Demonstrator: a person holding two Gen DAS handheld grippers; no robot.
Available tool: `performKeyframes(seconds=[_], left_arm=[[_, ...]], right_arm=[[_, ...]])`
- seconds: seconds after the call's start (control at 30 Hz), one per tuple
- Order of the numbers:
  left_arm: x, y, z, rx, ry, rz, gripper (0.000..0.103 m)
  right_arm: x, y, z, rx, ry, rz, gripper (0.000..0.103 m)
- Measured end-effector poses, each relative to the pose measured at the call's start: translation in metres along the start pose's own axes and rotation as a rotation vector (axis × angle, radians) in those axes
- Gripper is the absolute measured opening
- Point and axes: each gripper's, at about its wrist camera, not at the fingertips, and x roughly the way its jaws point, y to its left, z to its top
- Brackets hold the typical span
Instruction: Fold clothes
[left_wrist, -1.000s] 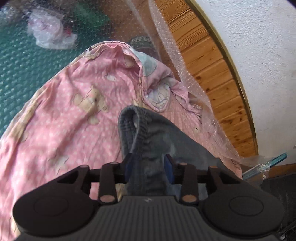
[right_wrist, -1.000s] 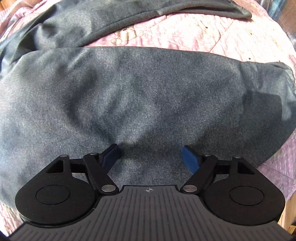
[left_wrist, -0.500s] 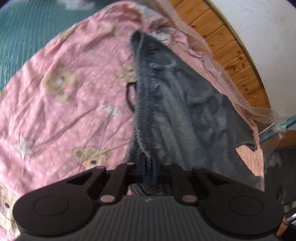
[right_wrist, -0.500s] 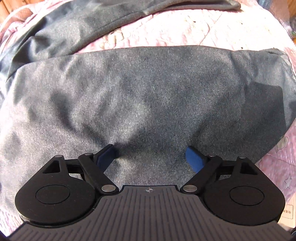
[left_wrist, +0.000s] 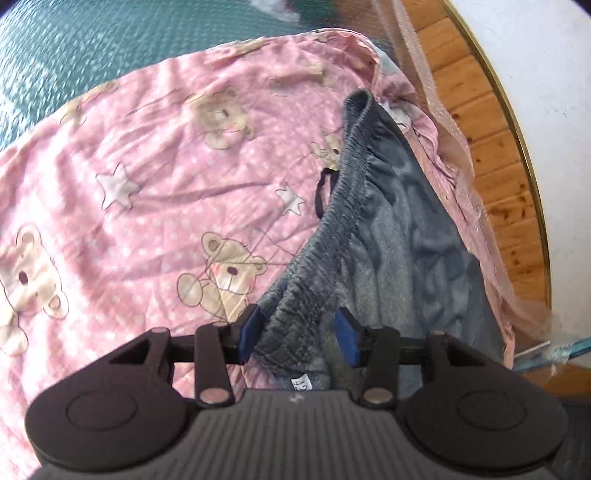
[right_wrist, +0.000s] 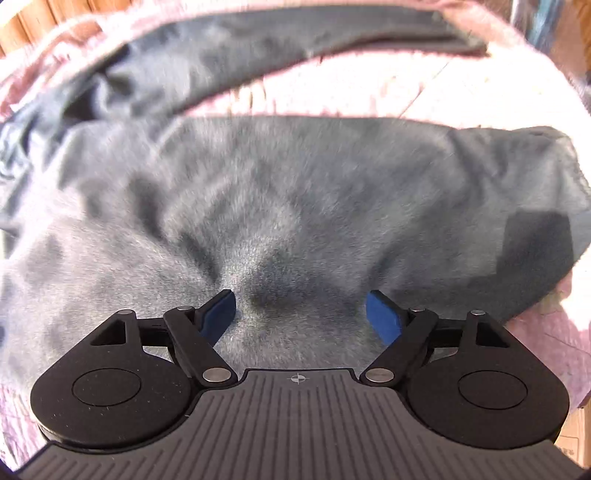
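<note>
Dark grey fleece trousers (left_wrist: 388, 229) lie along the right side of a pink bear-print sheet (left_wrist: 147, 184). Their ribbed elastic waistband (left_wrist: 343, 206) runs down between the blue pads of my left gripper (left_wrist: 297, 332), whose jaws are opening; the pads stand apart from the fabric. In the right wrist view, a broad trouser leg (right_wrist: 295, 192) spreads flat, with the second leg (right_wrist: 258, 48) stretched out behind it. My right gripper (right_wrist: 301, 314) points down at this leg. Its jaws stand wide and are closing slightly, with a small ridge of fabric between the pads.
A teal textured mat (left_wrist: 110, 44) lies beyond the sheet's far edge. To the right is clear bubble wrap (left_wrist: 454, 147), then wooden flooring (left_wrist: 491, 147) and a white wall (left_wrist: 546, 110). A light-blue object (left_wrist: 554, 350) sticks out at the right.
My left gripper shut on the waistband, dragged it across the sheet, and its jaws have now parted again. The right gripper has drawn back a little, still open over the leg.
</note>
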Motion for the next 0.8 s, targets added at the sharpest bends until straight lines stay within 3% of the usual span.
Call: performKeyframes(seconds=[0.07,0.1,0.13,0.17,0.2,0.27,0.33,0.4,0.47,0.5,0.53,0.57,0.6,0.67,0.8], left_arm=[[0.007,-0.004,0.0,-0.018,0.011,-0.013,0.051],[0.011,-0.01,-0.001,0.003,0.024,-0.036,0.039],[0.013,-0.018,-0.002,0.035,0.039,-0.035,0.017],[0.015,-0.026,-0.003,0.067,0.053,-0.033,0.006],[0.017,-0.033,-0.005,0.1,0.068,-0.031,0.006],[-0.002,-0.039,0.0,0.142,0.012,-0.014,0.005],[-0.021,-0.026,0.009,0.096,-0.042,0.018,0.005],[-0.029,-0.009,0.019,0.08,-0.041,0.046,0.006],[-0.026,0.001,0.021,0.077,0.005,0.072,0.011],[-0.033,0.005,0.019,0.046,-0.02,0.102,0.015],[-0.04,0.009,0.016,0.014,-0.047,0.132,0.027],[-0.047,0.013,0.014,-0.019,-0.073,0.162,0.05],[-0.057,0.018,0.008,-0.06,-0.113,0.146,0.063],[-0.068,0.024,-0.002,-0.11,-0.141,0.111,0.065],[-0.044,0.014,-0.022,-0.089,-0.07,0.085,0.066]], right_arm=[[-0.007,-0.006,-0.011,0.028,-0.007,0.025,0.081],[-0.007,-0.009,-0.015,0.031,-0.004,0.029,0.081],[-0.008,-0.012,-0.02,0.033,-0.001,0.031,0.08],[-0.008,-0.017,-0.024,0.037,0.002,0.024,0.079],[-0.007,-0.02,-0.025,0.054,0.001,0.019,0.079],[-0.013,-0.037,-0.03,0.108,-0.015,0.022,0.078],[-0.023,-0.062,-0.035,0.18,-0.042,0.03,0.078],[-0.031,-0.089,-0.041,0.257,-0.063,0.036,0.079],[-0.034,-0.117,-0.047,0.335,-0.074,0.037,0.079],[-0.032,-0.133,-0.049,0.376,-0.074,0.037,0.079],[-0.032,-0.147,-0.053,0.417,-0.074,0.038,0.079],[-0.034,-0.16,-0.058,0.459,-0.078,0.041,0.079],[-0.035,-0.172,-0.063,0.496,-0.089,0.048,0.079],[-0.039,-0.191,-0.075,0.551,-0.103,0.058,0.08],[-0.03,-0.212,-0.094,0.613,-0.082,0.068,0.08]])
